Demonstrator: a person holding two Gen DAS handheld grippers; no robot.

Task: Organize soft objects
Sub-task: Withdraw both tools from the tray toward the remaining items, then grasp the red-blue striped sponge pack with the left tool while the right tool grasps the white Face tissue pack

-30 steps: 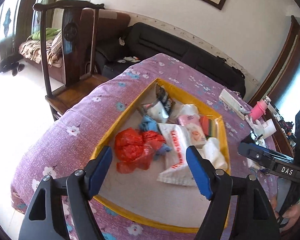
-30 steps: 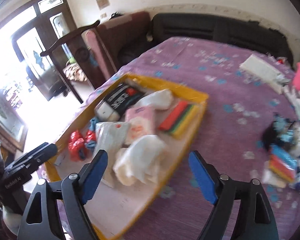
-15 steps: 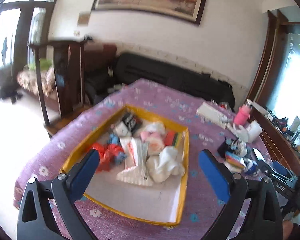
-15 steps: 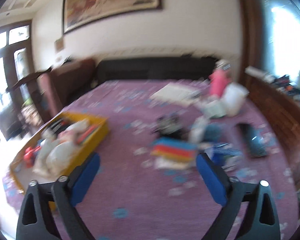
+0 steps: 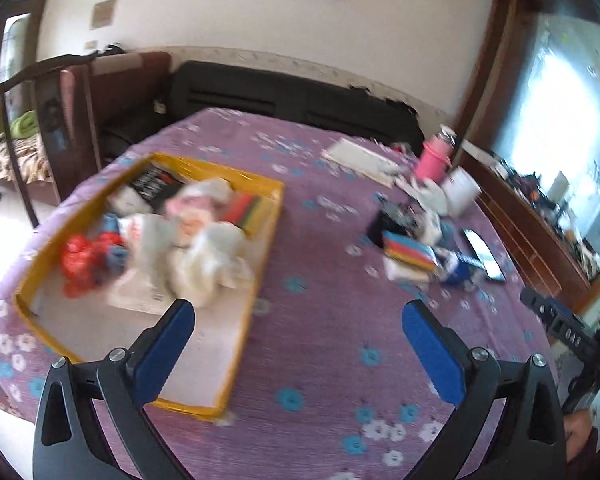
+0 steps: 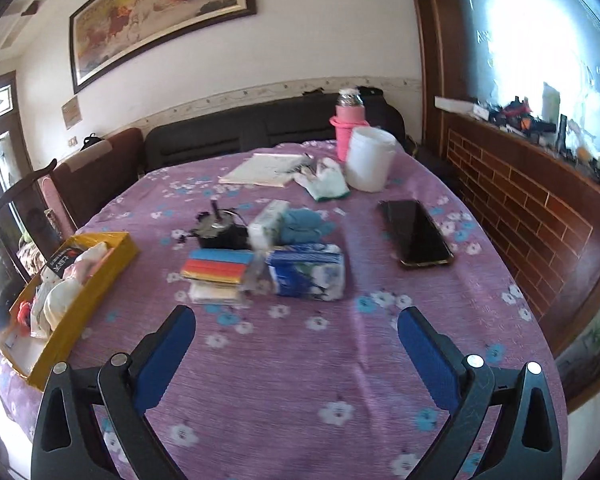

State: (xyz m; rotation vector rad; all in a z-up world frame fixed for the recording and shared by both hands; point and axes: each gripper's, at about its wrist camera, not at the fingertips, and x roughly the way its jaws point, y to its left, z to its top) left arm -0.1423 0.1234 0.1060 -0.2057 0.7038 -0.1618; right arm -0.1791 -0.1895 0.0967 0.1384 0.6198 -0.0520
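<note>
A yellow tray (image 5: 265,256) on the purple flowered tablecloth holds a red bag (image 5: 80,252), white cloths (image 5: 208,264) and other soft items. My left gripper (image 5: 296,312) hovers over the tray's right rim; its jaws are opening and nothing is between them. My right gripper (image 6: 296,316) stands open and empty over bare tablecloth. Just beyond it lie a striped cloth stack (image 6: 216,266), a blue-and-white tissue pack (image 6: 306,276), a blue cloth (image 6: 300,226) and a white glove (image 6: 326,184). The yellow tray (image 6: 96,280) is at the left in the right wrist view.
A black phone (image 6: 414,232) lies to the right of the pile. A pink bottle (image 6: 346,128), a white tub (image 6: 370,160) and a notepad (image 6: 264,170) stand at the far side. A wooden chair (image 5: 48,92) is left of the table and a brick-patterned ledge (image 6: 520,200) right.
Both grippers have swung right, away from the tray and toward the pile of loose items, and their jaws have spread wider. Nothing was taken hold of.
</note>
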